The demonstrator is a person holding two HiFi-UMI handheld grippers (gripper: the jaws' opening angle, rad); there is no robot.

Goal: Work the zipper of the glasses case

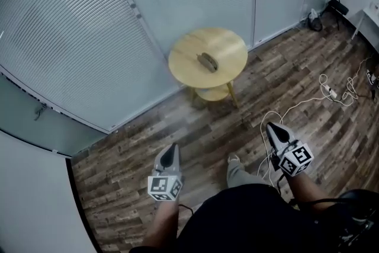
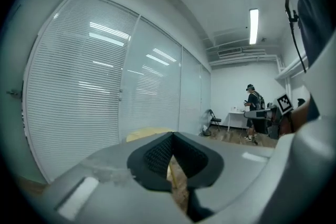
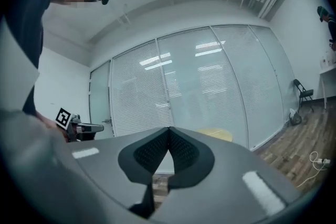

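The glasses case [image 1: 207,61] lies near the middle of the round yellow surface [image 1: 179,63], well ahead of both sets of jaws, with a stretch of wooden floor [image 1: 195,133] between them and it. The left gripper [image 1: 172,150] and the right gripper [image 1: 273,128] are both clenched on nothing, their pads meeting with no gap. The case sits forward of the space between the two, inward of each. Neither looks clearly nearer, so the reach seems about even for either hand. Its long axis runs slantwise across the surface, from far-left to near-right as the person faces it. The zipper and its pull are too small to make out from here.
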